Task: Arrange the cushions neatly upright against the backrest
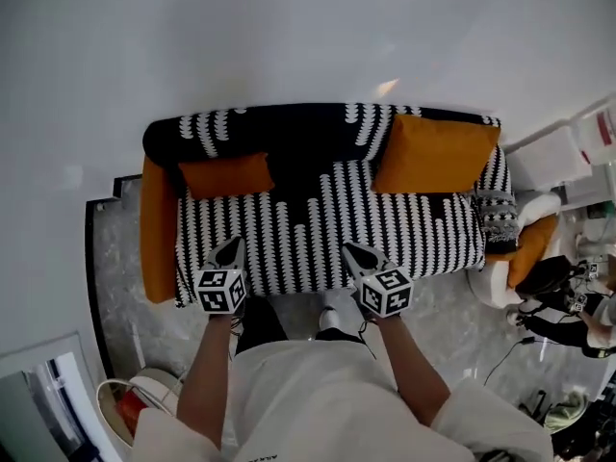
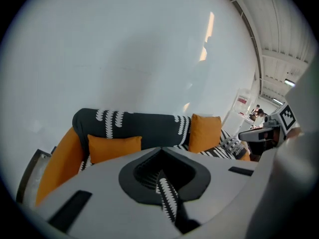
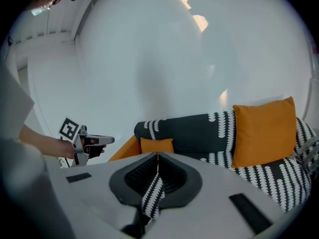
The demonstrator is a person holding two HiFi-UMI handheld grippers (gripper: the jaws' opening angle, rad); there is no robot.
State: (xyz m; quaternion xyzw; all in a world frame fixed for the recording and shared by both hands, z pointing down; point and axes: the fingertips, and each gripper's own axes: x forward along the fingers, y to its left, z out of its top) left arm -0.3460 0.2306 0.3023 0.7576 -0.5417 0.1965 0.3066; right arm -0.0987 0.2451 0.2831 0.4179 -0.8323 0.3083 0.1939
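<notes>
While both cushions already lean on the backrest, the person stands at the front edge of the sofa with a gripper in each hand over that edge. The left gripper has its tongs pressed together on nothing. Its own view shows only a sliver of the striped seat cover through the slit behind the tips. The right gripper is the same: tongs together, nothing pinched.

The small orange cushion sits near the back left corner of the seat, long side down. Its back is against the backrest and it is just beside the orange armrest. The large orange cushion stands at the back right corner, upright and leaning back, its top rising above the backrest. Each seems set so that the backrest props it and keeps it from tipping forward onto the seat.

With one cushion toward each end and the middle of the seat bare, the arrangement looks nearly or wholly done. Tongs closed and clear of both cushions fit hands with nothing to carry. An orange cushion-like thing lies off the sofa's right end on a white seat; whether it belongs to the task cannot be told
</notes>
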